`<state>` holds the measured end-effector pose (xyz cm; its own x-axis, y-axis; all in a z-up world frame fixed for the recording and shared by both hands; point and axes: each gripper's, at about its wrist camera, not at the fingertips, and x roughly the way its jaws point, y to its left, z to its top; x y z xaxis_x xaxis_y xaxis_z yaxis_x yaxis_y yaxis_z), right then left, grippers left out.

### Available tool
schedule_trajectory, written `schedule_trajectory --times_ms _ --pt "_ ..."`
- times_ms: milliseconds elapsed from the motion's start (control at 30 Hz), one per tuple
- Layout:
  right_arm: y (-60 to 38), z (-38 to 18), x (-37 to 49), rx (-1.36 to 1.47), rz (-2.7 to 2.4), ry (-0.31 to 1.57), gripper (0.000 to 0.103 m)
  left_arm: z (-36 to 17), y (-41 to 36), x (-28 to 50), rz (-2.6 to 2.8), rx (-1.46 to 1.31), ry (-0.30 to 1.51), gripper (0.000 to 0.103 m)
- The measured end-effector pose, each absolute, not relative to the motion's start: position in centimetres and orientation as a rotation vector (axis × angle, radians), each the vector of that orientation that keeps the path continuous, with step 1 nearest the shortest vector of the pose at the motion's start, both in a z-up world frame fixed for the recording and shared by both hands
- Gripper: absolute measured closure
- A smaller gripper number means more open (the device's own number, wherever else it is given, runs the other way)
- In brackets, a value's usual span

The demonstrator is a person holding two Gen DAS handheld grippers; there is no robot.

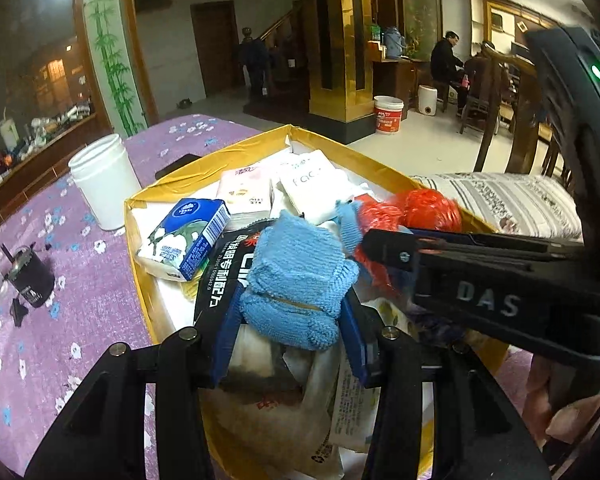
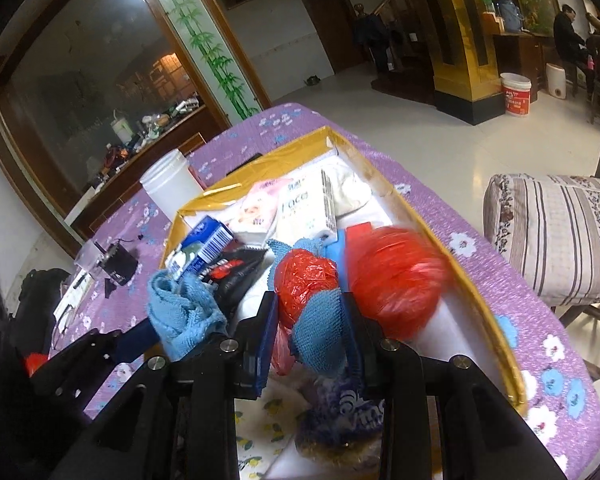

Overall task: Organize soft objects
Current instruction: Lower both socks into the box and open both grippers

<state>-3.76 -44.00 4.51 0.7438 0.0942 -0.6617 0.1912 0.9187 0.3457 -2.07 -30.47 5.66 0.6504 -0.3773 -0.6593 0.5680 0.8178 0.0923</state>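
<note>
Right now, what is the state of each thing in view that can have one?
Left gripper: jaws shut on the blue cloth.
Right gripper: jaws shut on the same cloth.
Box: open, full of packs.
White jar: upright, no lid.
Red bag: crumpled, in the box.

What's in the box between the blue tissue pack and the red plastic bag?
The blue cloth, held by the left gripper, sits between the blue tissue pack and the red plastic bag, in the left wrist view.

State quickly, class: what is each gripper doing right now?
Left gripper: shut on the blue cloth.
Right gripper: shut on the same blue cloth's other end.
</note>
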Motion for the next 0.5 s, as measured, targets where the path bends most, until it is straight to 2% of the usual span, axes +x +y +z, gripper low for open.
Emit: schedule_trajectory --times_ms 500 --pt "-43.49 3.63 -3.27 0.396 -0.050 0.748 0.066 5.40 -30.98 -2.86 -0.518 0.345 0.628 0.057"
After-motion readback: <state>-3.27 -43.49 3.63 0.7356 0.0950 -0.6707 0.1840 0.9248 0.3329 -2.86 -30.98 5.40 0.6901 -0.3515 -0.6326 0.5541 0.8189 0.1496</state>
